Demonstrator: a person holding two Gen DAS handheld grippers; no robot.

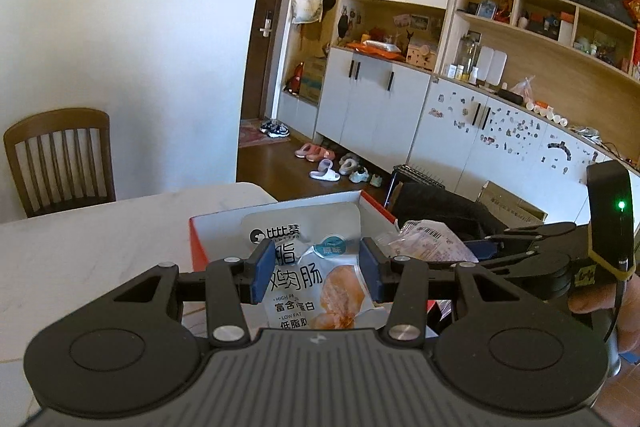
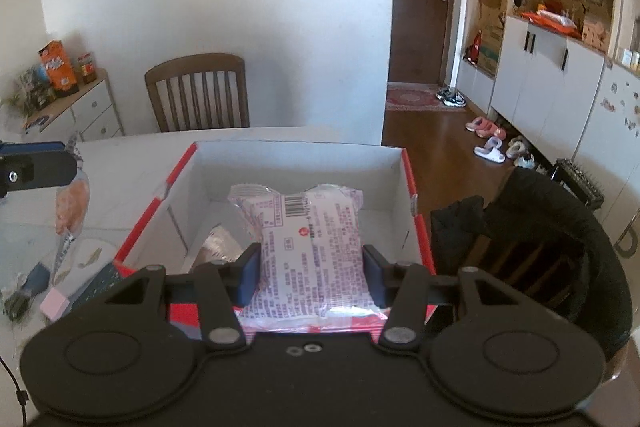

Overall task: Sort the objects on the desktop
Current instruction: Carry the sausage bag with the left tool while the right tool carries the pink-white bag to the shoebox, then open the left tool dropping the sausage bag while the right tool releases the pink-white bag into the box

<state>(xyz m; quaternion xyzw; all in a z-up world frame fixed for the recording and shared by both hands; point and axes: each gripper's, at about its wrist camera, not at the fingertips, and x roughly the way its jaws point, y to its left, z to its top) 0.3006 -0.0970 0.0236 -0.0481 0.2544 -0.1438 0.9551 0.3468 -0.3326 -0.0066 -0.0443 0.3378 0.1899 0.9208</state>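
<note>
Our left gripper [image 1: 316, 273] clamps a chicken-sausage packet [image 1: 320, 291] and our right gripper [image 2: 312, 273] clamps a pink-printed packet [image 2: 310, 247], both over the red box [image 2: 140, 223] at twelve o'clock. Each packet's lower end is hidden behind its gripper's body, and we cannot make out the wrapper [image 2: 218, 247] on the box floor.

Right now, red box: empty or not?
Not empty. In the right wrist view a packet lies on the red box floor, partly hidden.
</note>
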